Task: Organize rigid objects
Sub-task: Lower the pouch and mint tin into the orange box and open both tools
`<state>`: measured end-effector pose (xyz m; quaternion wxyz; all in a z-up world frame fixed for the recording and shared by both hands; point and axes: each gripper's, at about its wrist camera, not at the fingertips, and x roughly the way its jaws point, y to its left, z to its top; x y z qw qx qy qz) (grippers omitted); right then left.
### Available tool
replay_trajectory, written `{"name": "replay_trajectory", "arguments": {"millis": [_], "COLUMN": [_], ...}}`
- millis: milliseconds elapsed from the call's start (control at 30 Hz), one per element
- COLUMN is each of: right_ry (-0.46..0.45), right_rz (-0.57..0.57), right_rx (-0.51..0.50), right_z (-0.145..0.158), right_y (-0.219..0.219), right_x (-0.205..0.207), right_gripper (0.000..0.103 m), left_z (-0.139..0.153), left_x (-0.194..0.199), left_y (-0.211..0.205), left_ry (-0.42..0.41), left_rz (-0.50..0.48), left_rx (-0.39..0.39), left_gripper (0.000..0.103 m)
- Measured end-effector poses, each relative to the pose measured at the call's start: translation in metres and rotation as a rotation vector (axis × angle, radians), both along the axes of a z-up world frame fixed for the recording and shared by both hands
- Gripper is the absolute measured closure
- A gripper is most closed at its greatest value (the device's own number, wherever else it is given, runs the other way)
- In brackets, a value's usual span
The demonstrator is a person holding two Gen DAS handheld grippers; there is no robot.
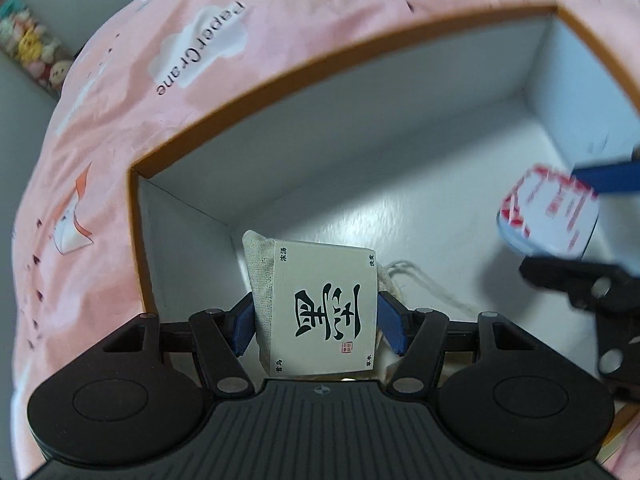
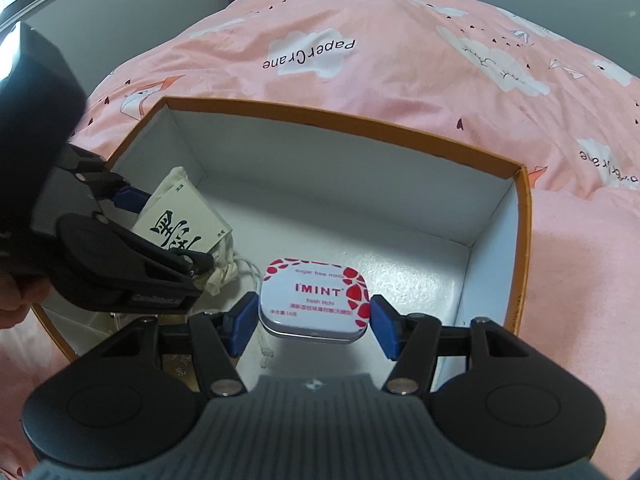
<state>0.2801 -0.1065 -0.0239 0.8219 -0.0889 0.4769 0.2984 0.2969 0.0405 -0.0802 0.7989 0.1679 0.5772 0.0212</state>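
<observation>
While the mint tin (image 2: 314,297) hangs low over the white floor of the orange-rimmed box (image 2: 520,216), grasped by the right gripper (image 2: 314,322), the left gripper (image 1: 316,320) holds a cloth pouch (image 1: 324,312) with a card label in the box's corner. Both jaws are clenched on their loads. Judging by this, placing is underway; next, each should lower and release. The box sits on a pink bed cover (image 2: 400,80).

The mint tin (image 1: 548,212) is motion-blurred, its print unreadable, partly hidden behind the right tongs (image 1: 592,220).
</observation>
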Motion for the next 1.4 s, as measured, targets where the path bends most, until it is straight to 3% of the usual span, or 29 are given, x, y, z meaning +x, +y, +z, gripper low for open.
{"name": "replay_trajectory", "arguments": {"millis": [167,300,400,533,700,767,933,1100,1400], "right_ry": [0.01,0.011,0.009,0.034,0.038,0.015,0.015,0.062,0.052], "right_rz": [0.005,0.02,0.042,0.046,0.07,0.086,0.113,0.149,0.195], "right_rx": [0.006,0.0,-0.002,0.019,-0.028,-0.062,-0.136,-0.123,-0.093], "right_z": [-0.004,-0.005,-0.004,-0.004,-0.009,-0.01,-0.023,-0.033,-0.036], "right_y": [-0.001,0.0,0.001,0.006,0.033,0.047,0.076,0.092,0.111], "right_x": [-0.001,-0.003,-0.006,-0.004,0.004,0.007,0.022,0.025,0.024], "right_gripper": [0.043,0.043,0.043,0.043,0.043,0.043,0.043,0.043,0.043], "left_z": [-0.004,0.006,0.027,0.065,0.09,0.092,0.078,0.065,0.059], "left_x": [0.001,-0.001,-0.01,-0.027,-0.035,-0.036,-0.043,-0.048,-0.055], "left_y": [-0.004,0.002,0.013,0.035,0.064,0.075,0.091,0.102,0.106], "left_ry": [0.013,-0.01,-0.095,-0.246,-0.331,-0.326,-0.295,-0.276,-0.276], "left_rz": [-0.003,0.009,0.014,0.103,0.198,0.224,0.266,0.287,0.309], "left_rx": [0.081,0.065,-0.032,-0.194,-0.219,-0.238,-0.321,-0.399,-0.454], "left_gripper": [0.021,0.02,0.026,0.029,0.038,0.051,0.07,0.072,0.072]}}
